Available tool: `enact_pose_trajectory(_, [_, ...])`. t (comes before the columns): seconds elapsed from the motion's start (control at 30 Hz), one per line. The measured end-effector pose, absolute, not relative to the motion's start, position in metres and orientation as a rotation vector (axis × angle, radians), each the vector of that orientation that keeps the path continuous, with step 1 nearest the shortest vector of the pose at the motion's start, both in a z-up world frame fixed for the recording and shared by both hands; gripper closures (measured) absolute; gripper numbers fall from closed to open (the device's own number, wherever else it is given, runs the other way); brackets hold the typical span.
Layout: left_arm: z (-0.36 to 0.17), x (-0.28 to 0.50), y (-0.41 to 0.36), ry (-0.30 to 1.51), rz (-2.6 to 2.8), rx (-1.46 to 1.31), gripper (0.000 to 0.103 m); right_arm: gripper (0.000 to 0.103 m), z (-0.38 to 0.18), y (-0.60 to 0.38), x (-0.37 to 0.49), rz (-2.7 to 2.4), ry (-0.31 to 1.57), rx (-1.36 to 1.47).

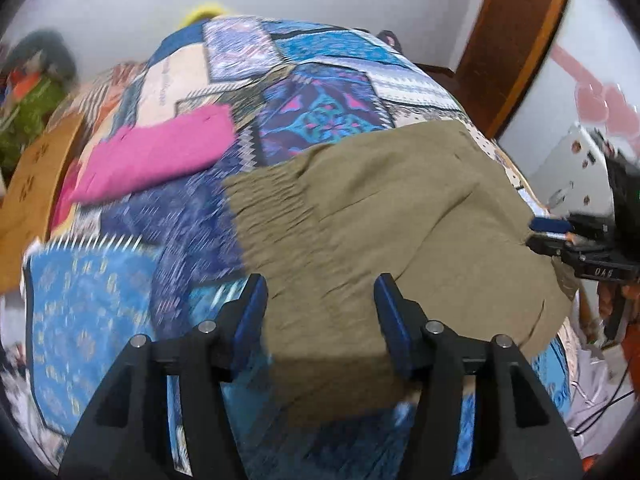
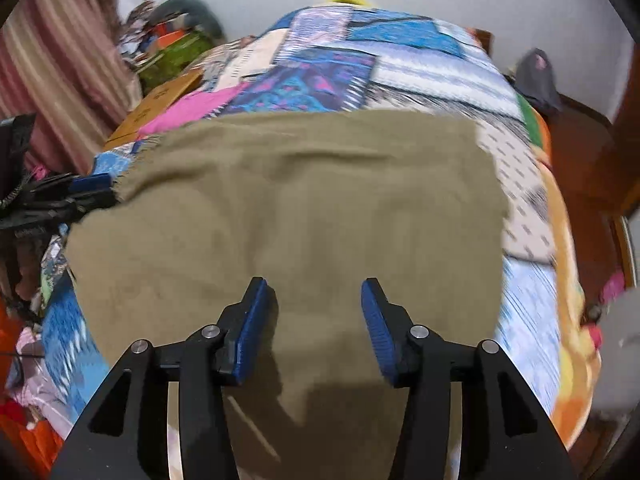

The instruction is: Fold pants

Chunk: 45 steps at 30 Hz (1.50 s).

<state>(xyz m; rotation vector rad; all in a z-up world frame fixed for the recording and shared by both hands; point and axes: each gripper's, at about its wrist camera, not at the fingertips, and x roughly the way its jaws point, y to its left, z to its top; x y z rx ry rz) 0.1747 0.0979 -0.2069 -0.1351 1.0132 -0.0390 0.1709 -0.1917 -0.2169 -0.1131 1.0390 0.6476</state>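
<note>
The pants (image 1: 380,216) lie on the bed (image 1: 320,72), spread over the patterned quilt at its near edge, with the gathered waistband (image 1: 272,200) toward my left and the rest running off to my right. They already look doubled, one leg over the other, though blur keeps me from being sure of the layers.

My left tongs (image 1: 320,300) are spread wide, holding nothing, and hang above the near edge of the cloth just right of the waistband. My right tongs (image 2: 312,308) are also spread and empty, over the near hem area of the olive cloth (image 2: 300,200), which fills most of that view. Each of my tongs shows at the edge of the other's view, so they sit well apart along the garment.

I judge this to be the moment between folds: the cloth is laid flat and I am lining up for a grip. Next I would need to lower each pair onto an edge, pinch through all layers, and carry one end over the other evenly.

A folded pink cloth (image 1: 156,156) rests farther back on the quilt, clear of the work.
</note>
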Motion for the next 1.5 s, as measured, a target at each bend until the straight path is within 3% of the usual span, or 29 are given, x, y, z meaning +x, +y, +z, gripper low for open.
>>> enact_pose_trajectory(0.23, [-0.187, 0.133, 0.121, 0.975, 0.059, -0.196, 0.036, 0.057, -0.215, -0.225, 0.153, 0.529, 1.045, -0.141])
enact_pose_trajectory(0.43, [-0.182, 0.111, 0.12, 0.99, -0.041, -0.407, 0.013, 0.057, -0.178, -0.228, 0.141, 0.536, 0.927, -0.093])
enact_pose_trajectory(0.57, [-0.194, 0.11, 0.112, 1.03, -0.118, -0.563, 0.013, 0.051, -0.161, -0.208, 0.129, 0.615, 0.874, -0.065])
enact_pose_trajectory(0.8, [-0.221, 0.118, 0.11, 1.079, -0.16, -0.759, 0.013, 0.05, -0.17, -0.163, 0.121, 0.731, 0.853, -0.076])
enact_pose_trajectory(1.23, [-0.227, 0.152, 0.101, 1.047, -0.096, -0.744, 0.006, 0.05, -0.208, -0.135, 0.147, 0.746, 0.921, -0.151])
enact_pose_trajectory(1.4, [-0.23, 0.176, 0.103, 1.038, -0.049, -0.748, 0.009, 0.05, -0.21, -0.138, 0.146, 0.761, 0.92, -0.14])
enact_pose_trajectory(1.43, [-0.229, 0.178, 0.102, 1.036, -0.023, -0.724, 0.014, 0.05, -0.21, -0.138, 0.146, 0.762, 0.922, -0.132])
enact_pose_trajectory(1.5, [-0.227, 0.181, 0.096, 1.032, 0.04, -0.634, 0.035, 0.05, -0.21, -0.14, 0.146, 0.765, 0.925, -0.113])
